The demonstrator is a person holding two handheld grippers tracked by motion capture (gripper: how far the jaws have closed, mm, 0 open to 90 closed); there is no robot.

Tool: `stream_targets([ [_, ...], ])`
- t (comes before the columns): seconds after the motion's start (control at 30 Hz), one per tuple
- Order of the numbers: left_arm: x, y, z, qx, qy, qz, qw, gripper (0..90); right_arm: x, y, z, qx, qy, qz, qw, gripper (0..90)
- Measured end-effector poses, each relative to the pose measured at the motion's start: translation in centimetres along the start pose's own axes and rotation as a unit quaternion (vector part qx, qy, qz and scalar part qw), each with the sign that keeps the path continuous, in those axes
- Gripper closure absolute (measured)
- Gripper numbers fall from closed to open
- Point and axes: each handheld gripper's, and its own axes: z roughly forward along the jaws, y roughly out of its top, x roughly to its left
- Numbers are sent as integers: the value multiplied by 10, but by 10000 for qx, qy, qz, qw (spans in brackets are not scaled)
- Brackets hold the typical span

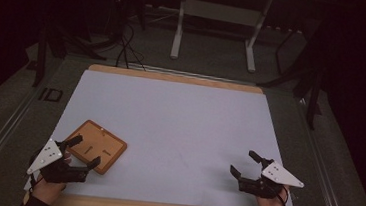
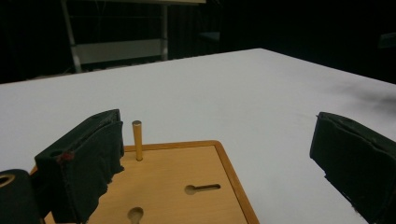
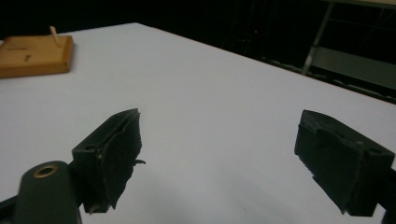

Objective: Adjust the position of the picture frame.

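high view: wooden board (image 1: 96, 146) lies flat at the near-left of the white desk (image 1: 179, 123), between the jaws of the open left claw (image 1: 82, 151); right claw (image 1: 245, 163) open, empty, well apart | left gripper view: smooth board, upright round peg (image 2: 137, 140), keyhole slots | right gripper view: board far to the left (image 3: 35, 56)

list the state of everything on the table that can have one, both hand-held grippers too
left hand-held gripper: open, jaws spread on either side of the wooden board, holding nothing
right hand-held gripper: open, holding nothing, over bare white table
wooden board: lying flat on the table, near the left front corner
peg: upright, standing at the board's far edge
keyhole slots: empty
white table top: bare apart from the board
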Motion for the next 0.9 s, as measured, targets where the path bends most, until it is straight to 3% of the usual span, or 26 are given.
stream_targets([
  [0.17, -2, 2, -1, -40, -96, -5, 9999, 32, 4, 0, -1, 151, -200, -53, 9997, 167],
  [0.3, -6, 7, -2, 47, -304, 138, 9994, 32, 5, 1, -1, 151, -146, -71, 9998, 167],
  [0.4, -6, 14, -2, 68, -549, -160, 9983, 32, 6, 2, -1, 126, -134, -77, 9998, 164],
  [0.5, -7, 19, -1, 118, -488, -174, 9986, 32, 8, 5, -3, 99, -144, -64, 9998, 159],
  [0.57, -8, 23, 0, 251, -295, -70, 9992, 32, 10, 7, -5, 11, -77, -6, 10000, 156],
  [0.67, -5, 29, 4, 378, -423, -104, 9983, 33, 11, 10, -7, -66, -72, -17, 10000, 152],
  [0.77, -1, 34, 9, 476, -468, 7, 9978, 33, 12, 13, -10, -155, -213, 4, 9997, 147],
  [0.9, 4, 39, 16, 504, -455, 98, 9976, 34, 13, 15, -11, -198, -103, 44, 9997, 148],
])
